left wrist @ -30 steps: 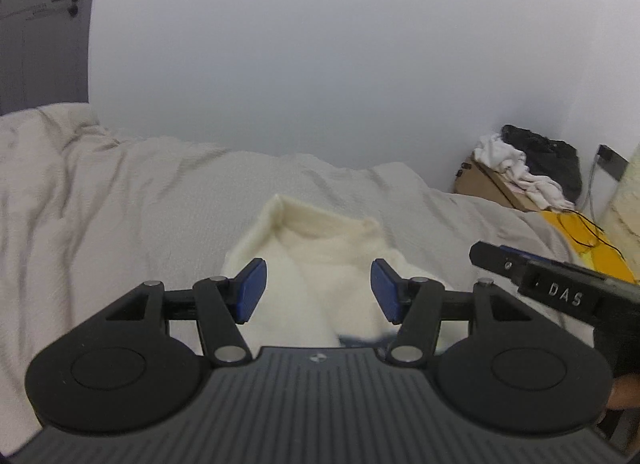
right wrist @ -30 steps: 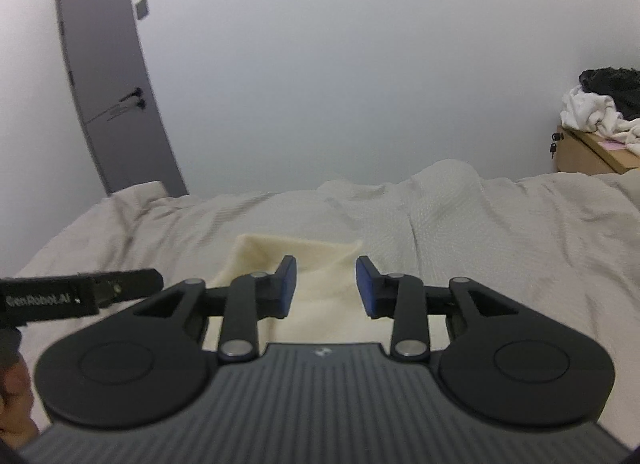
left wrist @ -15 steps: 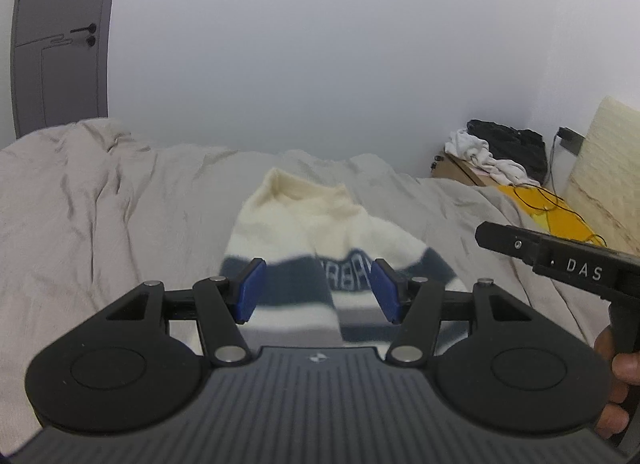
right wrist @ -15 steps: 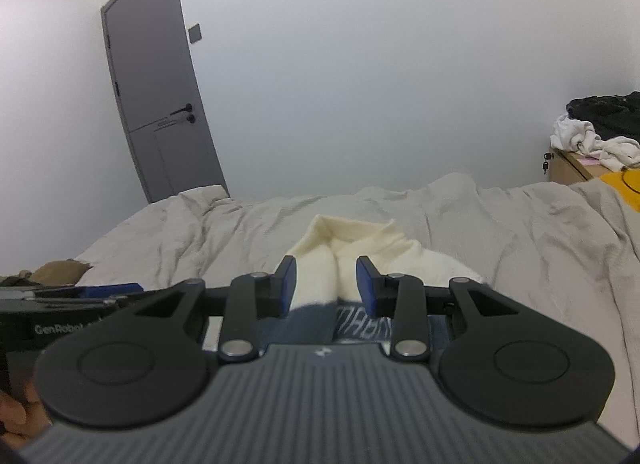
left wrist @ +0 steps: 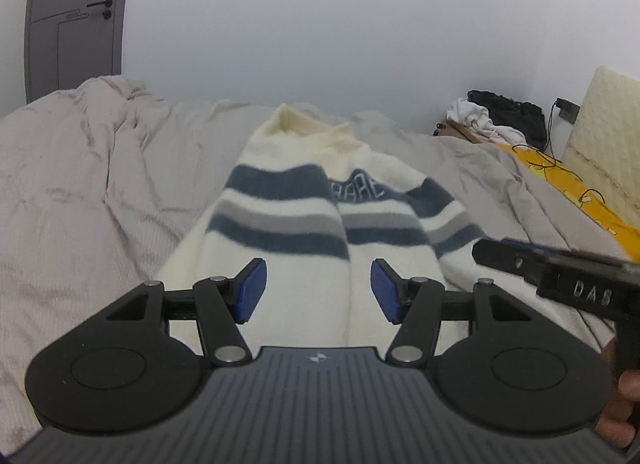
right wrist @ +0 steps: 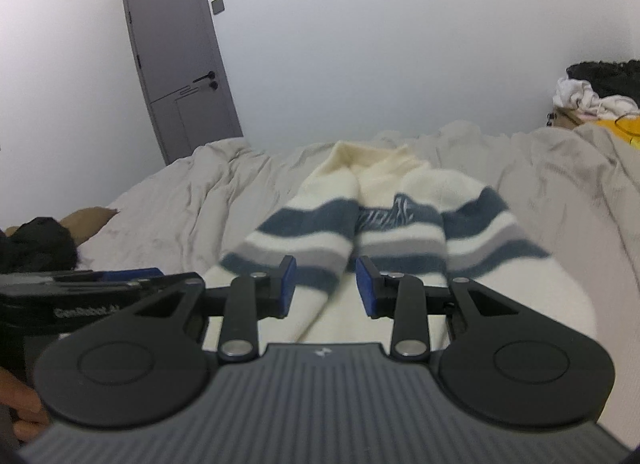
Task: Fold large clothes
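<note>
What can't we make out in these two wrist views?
- Sweater hem: hidden behind the gripper body in both wrist views.
- Chest lettering: motion-blurred, unreadable in both.
- Right gripper: in the left wrist view only its side shows, blurred and cut by the edge.

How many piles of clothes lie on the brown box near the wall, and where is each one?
2. A white pile lies on the brown box, toward the bed. A black pile lies behind it, nearer the wall. More may be hidden under them.
</note>
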`<state>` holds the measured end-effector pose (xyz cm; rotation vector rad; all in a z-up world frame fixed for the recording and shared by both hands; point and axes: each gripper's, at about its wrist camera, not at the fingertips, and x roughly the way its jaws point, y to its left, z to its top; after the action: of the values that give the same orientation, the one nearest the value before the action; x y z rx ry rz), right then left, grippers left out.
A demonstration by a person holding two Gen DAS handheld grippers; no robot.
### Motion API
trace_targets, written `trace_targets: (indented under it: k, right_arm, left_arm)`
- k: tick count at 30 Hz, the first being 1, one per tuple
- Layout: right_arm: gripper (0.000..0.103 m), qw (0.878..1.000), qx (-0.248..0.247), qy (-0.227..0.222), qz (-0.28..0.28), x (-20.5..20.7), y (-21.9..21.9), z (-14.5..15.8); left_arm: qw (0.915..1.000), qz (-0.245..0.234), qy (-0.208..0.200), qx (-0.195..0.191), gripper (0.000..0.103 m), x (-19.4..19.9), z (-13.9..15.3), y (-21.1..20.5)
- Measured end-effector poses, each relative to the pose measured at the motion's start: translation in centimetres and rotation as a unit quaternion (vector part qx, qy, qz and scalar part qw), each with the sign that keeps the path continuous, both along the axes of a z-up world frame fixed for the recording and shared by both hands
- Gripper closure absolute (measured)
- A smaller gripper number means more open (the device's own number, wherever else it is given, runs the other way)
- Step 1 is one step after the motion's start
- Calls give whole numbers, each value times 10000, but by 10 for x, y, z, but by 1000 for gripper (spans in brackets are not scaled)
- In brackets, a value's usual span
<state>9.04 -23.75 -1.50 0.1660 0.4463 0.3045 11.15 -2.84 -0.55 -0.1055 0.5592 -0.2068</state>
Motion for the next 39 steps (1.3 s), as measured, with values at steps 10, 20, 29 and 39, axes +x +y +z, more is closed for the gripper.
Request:
trace_targets:
  k: [10,20,29,39]
  right_arm:
    - [56,9987,-112,490,-93,9,7,-31]
    - [16,9960,-166,850,-237,29,15,-45]
    - [17,9938,25,1087,-223,29,13,-53]
    - [74,9813,162,1911,169,40,25,-88]
  left_arm:
    - [9997,25,74,-246,39,6,-13,13]
    - [9981,221,456,-343,37,27,-34,31]
    - [9970,219,674,-321,35,34,-44,27]
    - [9952,187,898,-342,35,34,-52,23]
